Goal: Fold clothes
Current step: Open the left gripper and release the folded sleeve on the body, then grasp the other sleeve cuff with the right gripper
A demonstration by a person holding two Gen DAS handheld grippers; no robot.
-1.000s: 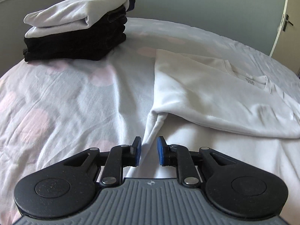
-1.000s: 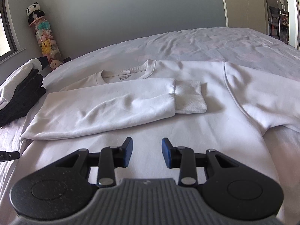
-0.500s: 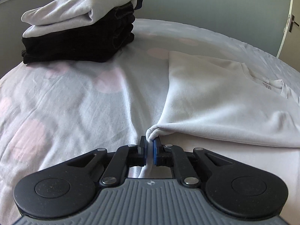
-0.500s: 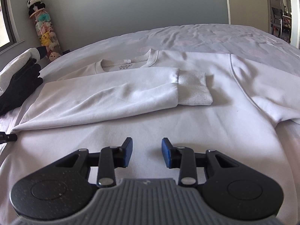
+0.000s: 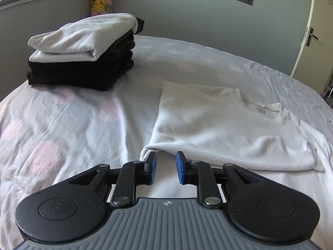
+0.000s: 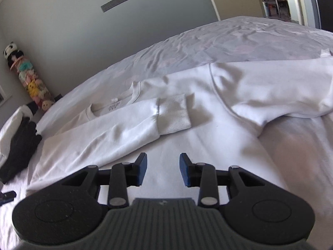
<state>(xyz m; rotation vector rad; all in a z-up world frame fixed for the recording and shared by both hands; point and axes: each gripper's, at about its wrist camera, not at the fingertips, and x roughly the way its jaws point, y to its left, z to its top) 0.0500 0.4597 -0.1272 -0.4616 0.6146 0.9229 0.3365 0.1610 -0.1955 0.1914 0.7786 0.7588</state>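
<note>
Two claws hover over the white sweatshirt [image 6: 208,145]; our left gripper [image 5: 165,165], jaws opening and empty, sits just behind the folded side's corner; our right gripper [image 6: 163,171] stands parted, empty; we'd probably take the spread sleeve [image 6: 270,89] ahead-right, pinching near its cuff.

A white sweatshirt [image 6: 208,129] lies flat on the bed, neck label showing at the collar. One sleeve [image 6: 116,131] is folded across the chest, its ribbed cuff [image 6: 173,114] near the middle; the other sleeve [image 6: 276,89] spreads outward. A stack of folded clothes [image 5: 83,54], pale on black, sits well apart.
</note>
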